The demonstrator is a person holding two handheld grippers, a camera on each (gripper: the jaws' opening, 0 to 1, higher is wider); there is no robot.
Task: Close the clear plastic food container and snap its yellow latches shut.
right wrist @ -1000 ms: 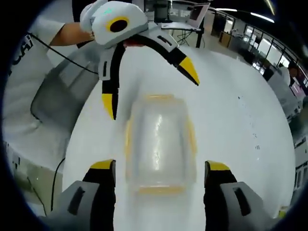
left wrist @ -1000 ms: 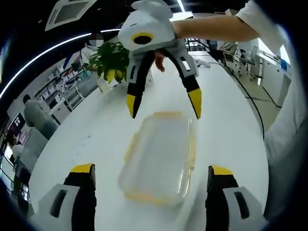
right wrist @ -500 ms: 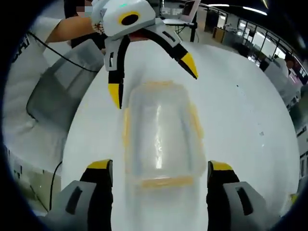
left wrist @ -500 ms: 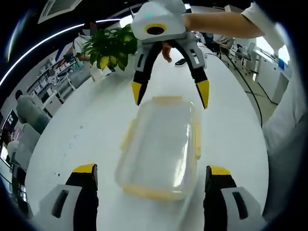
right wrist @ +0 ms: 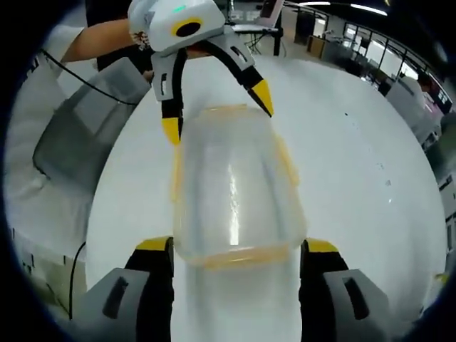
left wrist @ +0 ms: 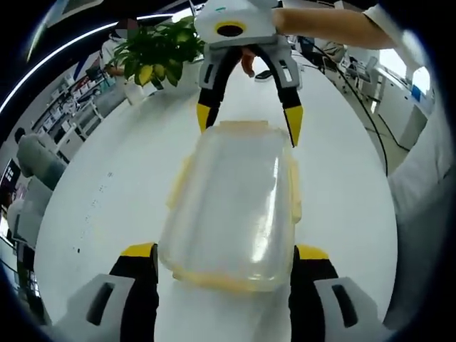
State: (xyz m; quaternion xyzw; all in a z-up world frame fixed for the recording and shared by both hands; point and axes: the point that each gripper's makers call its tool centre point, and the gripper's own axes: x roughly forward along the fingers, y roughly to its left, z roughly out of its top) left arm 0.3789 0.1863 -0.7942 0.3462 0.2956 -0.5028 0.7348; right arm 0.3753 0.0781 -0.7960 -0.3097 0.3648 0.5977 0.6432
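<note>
Lettering or brand marks cannot be read on anything in either view; one clear plastic food container (left wrist: 231, 203) lies lid-on along a white table (left wrist: 107, 192), with four yellow latches visible, one on each side, the long-side ones (left wrist: 293, 189) flaring outward; two grippers are present, one at each short end of the box. In the left gripper view the left gripper (left wrist: 224, 262) has its jaws spread wide on either side of the near end, and whether they touch it I cannot tell; the right gripper (left wrist: 248, 122) straddles the far end, equally spread. In the right gripper view the right gripper (right wrist: 239, 256) brackets the container's (right wrist: 235, 189) near end, gripping nothing clearly; one potted plant (left wrist: 153, 53) stands beyond.
</note>
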